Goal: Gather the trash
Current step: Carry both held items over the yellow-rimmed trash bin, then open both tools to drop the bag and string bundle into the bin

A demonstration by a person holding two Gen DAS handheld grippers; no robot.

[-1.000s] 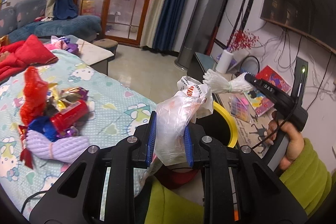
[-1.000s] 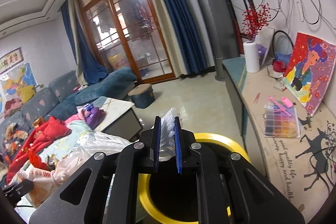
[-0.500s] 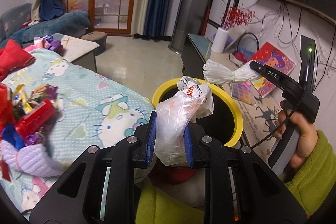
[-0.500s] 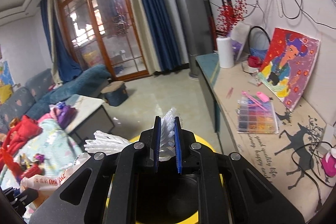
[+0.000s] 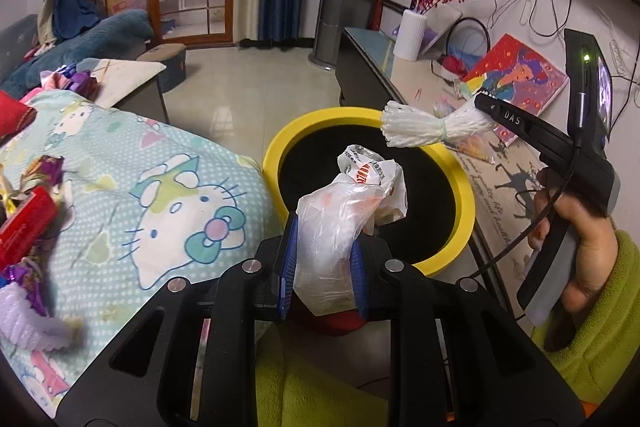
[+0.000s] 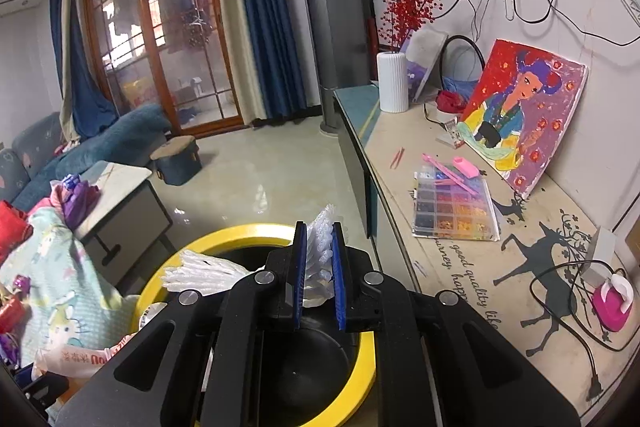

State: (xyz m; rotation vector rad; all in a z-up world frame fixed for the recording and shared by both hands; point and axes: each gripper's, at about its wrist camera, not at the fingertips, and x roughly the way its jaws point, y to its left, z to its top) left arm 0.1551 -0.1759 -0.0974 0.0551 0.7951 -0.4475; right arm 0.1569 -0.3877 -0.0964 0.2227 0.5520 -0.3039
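My left gripper [image 5: 324, 263] is shut on a crumpled clear plastic bag [image 5: 340, 211] with red print, held over the near rim of a yellow-rimmed black bin [image 5: 466, 187]. My right gripper [image 6: 319, 275] is shut on a white foam net sleeve [image 6: 320, 247], and its free end [image 6: 204, 273] fans out to the left above the bin's opening [image 6: 304, 379]. In the left wrist view the right gripper [image 5: 480, 103] holds that foam sleeve [image 5: 416, 127] over the far rim, with a hand in a green sleeve [image 5: 592, 275] on its handle.
A bed with a cartoon-cat sheet [image 5: 160, 195] lies left of the bin, with red and purple wrappers [image 5: 28, 223] and another foam sleeve [image 5: 24, 319] on it. A low cabinet [image 6: 460, 227] with a bead box [image 6: 454, 207] and a painting [image 6: 524, 111] runs along the right.
Both grippers have sunk and moved toward the bin, each keeping its hold. The bin now fills more of both views, and the trash pile on the bed has slid off to the left.
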